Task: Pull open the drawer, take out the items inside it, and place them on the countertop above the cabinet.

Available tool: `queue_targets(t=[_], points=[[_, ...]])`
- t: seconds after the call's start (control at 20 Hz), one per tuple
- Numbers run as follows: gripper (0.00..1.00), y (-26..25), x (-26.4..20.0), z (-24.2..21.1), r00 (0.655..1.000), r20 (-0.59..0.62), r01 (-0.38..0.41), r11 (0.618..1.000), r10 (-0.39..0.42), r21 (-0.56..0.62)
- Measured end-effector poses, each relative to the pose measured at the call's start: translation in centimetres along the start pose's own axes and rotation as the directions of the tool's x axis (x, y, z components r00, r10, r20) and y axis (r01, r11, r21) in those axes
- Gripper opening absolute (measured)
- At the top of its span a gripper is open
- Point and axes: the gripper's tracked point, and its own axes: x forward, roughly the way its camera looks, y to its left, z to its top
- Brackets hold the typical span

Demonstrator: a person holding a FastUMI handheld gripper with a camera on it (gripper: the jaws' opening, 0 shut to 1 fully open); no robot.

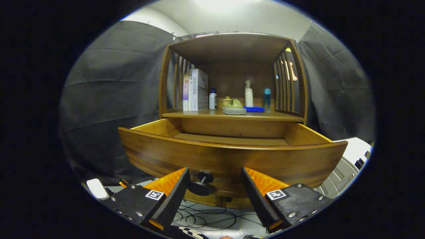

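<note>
Between spread jaws (untouched): drawer knob (201, 184)

You are looking at a dim booth lit from overhead — a blown-out white glare sits at the top centre of the frame, on the pale ceiling. Light catches the drawer (232, 159) front rim and the countertop (232, 115), while the cabinet's upper recess falls into brown shadow. Fisheye distortion bows the drawer front and bends the edges of the frame. The gripper (215, 191) fingers, spread apart, are dark but sharp; the centre is in focus.
</note>
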Motion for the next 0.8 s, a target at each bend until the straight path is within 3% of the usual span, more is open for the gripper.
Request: queue_targets(t=[0.8], points=[[0.95, -1.6, 2.0, 0.8, 0.993, 0.028, 0.116, 0.992, -0.115, -0.04]])
